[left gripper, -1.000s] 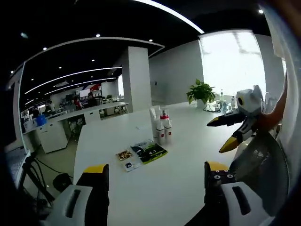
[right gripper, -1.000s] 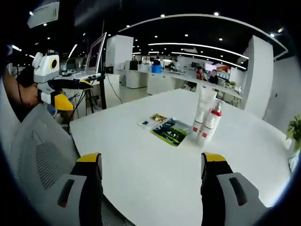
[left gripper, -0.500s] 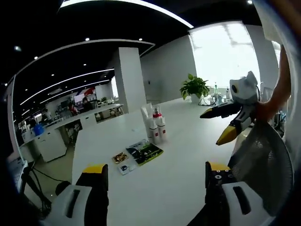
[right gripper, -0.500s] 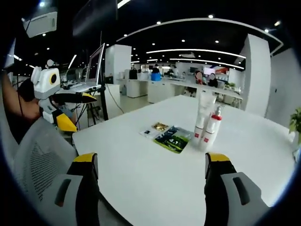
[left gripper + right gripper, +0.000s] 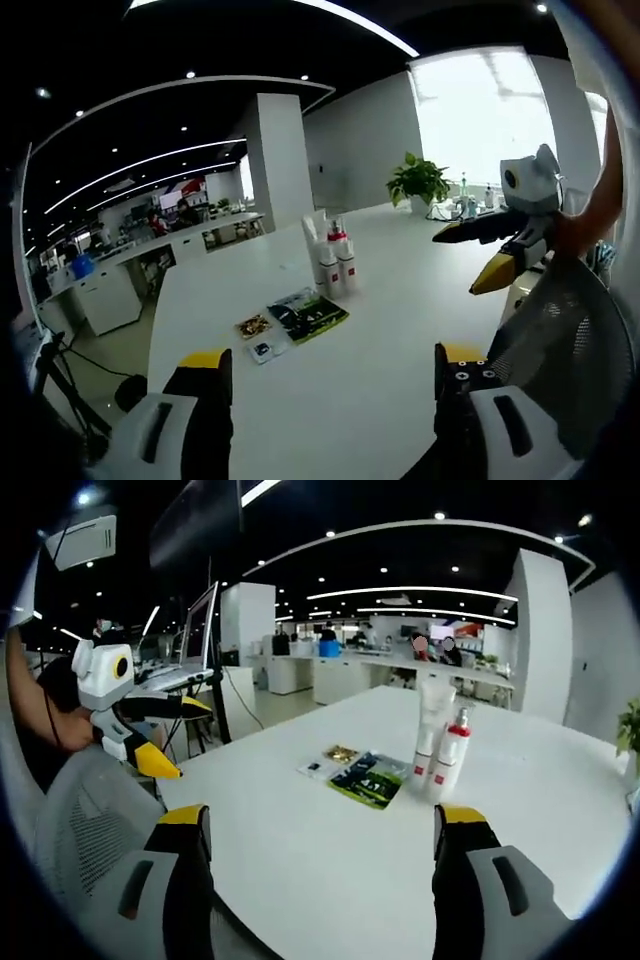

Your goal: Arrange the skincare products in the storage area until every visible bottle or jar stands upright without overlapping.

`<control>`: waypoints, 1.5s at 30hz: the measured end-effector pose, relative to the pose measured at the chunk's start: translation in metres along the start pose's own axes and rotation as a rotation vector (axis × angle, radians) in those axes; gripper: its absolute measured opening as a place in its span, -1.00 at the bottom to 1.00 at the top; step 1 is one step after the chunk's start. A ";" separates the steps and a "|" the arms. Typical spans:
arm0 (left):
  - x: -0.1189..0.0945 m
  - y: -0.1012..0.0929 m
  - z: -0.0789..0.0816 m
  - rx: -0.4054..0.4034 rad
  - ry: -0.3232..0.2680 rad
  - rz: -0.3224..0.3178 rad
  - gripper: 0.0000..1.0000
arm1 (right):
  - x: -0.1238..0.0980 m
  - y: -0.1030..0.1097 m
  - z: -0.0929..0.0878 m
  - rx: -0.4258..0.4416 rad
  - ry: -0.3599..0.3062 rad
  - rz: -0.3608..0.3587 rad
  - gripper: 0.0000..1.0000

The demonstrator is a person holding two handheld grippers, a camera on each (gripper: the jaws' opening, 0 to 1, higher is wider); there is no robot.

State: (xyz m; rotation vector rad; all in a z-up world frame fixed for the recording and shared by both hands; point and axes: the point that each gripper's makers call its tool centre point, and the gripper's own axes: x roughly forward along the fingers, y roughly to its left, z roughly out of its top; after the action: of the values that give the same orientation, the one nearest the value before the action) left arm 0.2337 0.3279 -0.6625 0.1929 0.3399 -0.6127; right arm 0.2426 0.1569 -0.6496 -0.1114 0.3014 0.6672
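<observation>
Two grippers, left (image 5: 330,375) and right (image 5: 325,830), gape empty above a white office table (image 5: 330,860) bearing upright bottles (image 5: 440,750).

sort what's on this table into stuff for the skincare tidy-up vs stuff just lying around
For the job:
- white tube, standing upright
- red-capped bottles, upright beside the tube
- left gripper and right gripper, both open, holding nothing

Lying about:
- green sachet, flat on the white table
- small packets next to it
- potted plant
- mesh chair

Smooth matt white table (image 5: 330,850), glossy plastic bottles (image 5: 447,761), shiny dark sachet (image 5: 368,777), grey mesh chair back (image 5: 85,825).
</observation>
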 end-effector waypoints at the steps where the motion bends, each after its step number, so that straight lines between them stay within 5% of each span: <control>1: -0.001 0.002 0.001 0.012 -0.006 0.010 0.64 | 0.000 0.001 0.001 -0.006 -0.003 0.003 0.76; 8: -0.001 0.008 0.000 0.000 -0.007 0.028 0.62 | -0.004 -0.002 0.012 -0.033 -0.042 -0.023 0.64; 17: -0.002 0.005 -0.001 -0.005 -0.009 0.006 0.61 | 0.002 0.003 0.019 0.010 -0.014 -0.057 0.78; 45: -0.002 0.007 -0.002 -0.017 -0.008 0.015 0.65 | 0.004 0.003 0.009 0.022 0.002 -0.051 0.86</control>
State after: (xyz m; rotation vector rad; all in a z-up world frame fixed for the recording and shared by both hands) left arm 0.2353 0.3353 -0.6631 0.1771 0.3357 -0.5952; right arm 0.2464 0.1632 -0.6428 -0.0983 0.3068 0.6136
